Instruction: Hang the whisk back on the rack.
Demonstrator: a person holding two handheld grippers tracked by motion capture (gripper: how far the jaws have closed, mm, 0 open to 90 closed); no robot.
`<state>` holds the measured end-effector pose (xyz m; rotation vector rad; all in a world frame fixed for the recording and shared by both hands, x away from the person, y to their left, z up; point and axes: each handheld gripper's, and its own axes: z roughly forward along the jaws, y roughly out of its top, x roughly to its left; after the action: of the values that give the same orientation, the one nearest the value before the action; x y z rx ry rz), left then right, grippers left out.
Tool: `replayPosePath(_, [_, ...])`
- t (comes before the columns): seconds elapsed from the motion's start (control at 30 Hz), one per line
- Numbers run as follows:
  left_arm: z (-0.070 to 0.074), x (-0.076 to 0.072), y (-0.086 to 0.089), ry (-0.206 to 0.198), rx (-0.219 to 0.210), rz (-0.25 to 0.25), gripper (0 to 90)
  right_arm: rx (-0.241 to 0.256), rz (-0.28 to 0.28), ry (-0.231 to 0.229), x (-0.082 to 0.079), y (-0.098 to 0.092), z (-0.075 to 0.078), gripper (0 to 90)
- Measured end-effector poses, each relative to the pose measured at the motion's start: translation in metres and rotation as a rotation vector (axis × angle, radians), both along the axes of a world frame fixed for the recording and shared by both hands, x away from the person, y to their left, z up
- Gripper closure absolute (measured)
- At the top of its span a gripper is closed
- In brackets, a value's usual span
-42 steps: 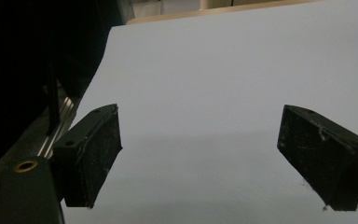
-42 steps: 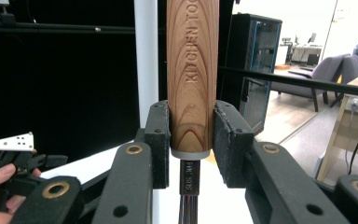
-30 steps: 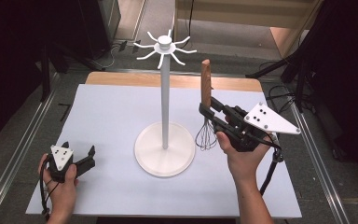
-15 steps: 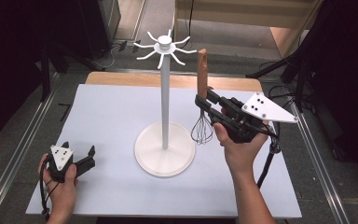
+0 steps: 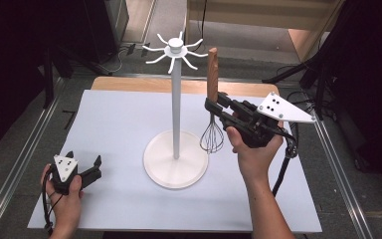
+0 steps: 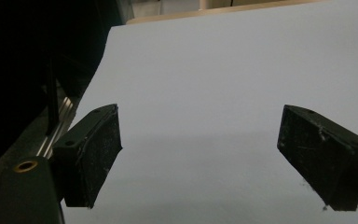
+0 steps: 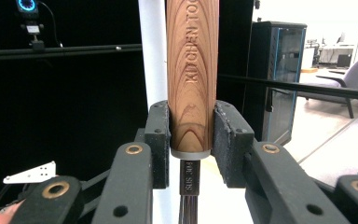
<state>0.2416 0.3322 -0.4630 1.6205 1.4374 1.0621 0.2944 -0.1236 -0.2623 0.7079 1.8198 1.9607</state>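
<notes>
- Tongs first: my right gripper [image 5: 213, 106] is clamped on the whisk [image 5: 212, 112], its jaws pressing the lower end of the wooden handle [image 7: 192, 74] from both sides, just above the grey collar.
- My left gripper [image 5: 82, 171] rests low at the near left of the white table sheet [image 5: 109, 124], jaws spread wide with nothing between them; in the left gripper view both pads [image 6: 95, 151] stand over bare sheet.
- Whisk position: it is lifted upright just right of the white stand's pole [image 5: 176, 109], long axis vertical, handle up and wire head [image 5: 212, 138] down, hanging near the edge of the round base [image 5: 175, 167]. I cannot tell whether the wires touch anything.
- Writing: burnt into the handle, running along its length, I read "KITCHEN TOO", cut off at the top. The steel neck below carries stamped letters I cannot make out.
- Farthest up, the stand's hook crown [image 5: 175, 49] spreads out at the pole's top.
</notes>
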Motion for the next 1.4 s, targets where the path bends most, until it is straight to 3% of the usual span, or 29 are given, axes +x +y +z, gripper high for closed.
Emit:
replayPosePath(0.5, [0.0,0.0,0.0,-0.001,-0.005,0.001,14.1,0.015,0.051,0.033,0.008,0.002,-0.001,70.7])
replayPosePath(1.0, [0.0,0.0,0.0,-0.001,-0.002,-0.002,14.1,0.061,0.19,0.109,0.02,0.002,-0.004,70.7])
replayPosePath(1.4, [0.0,0.0,0.0,0.0,0.0,-0.001,14.1,0.06,0.21,0.117,0.022,0.001,-0.002,70.7])
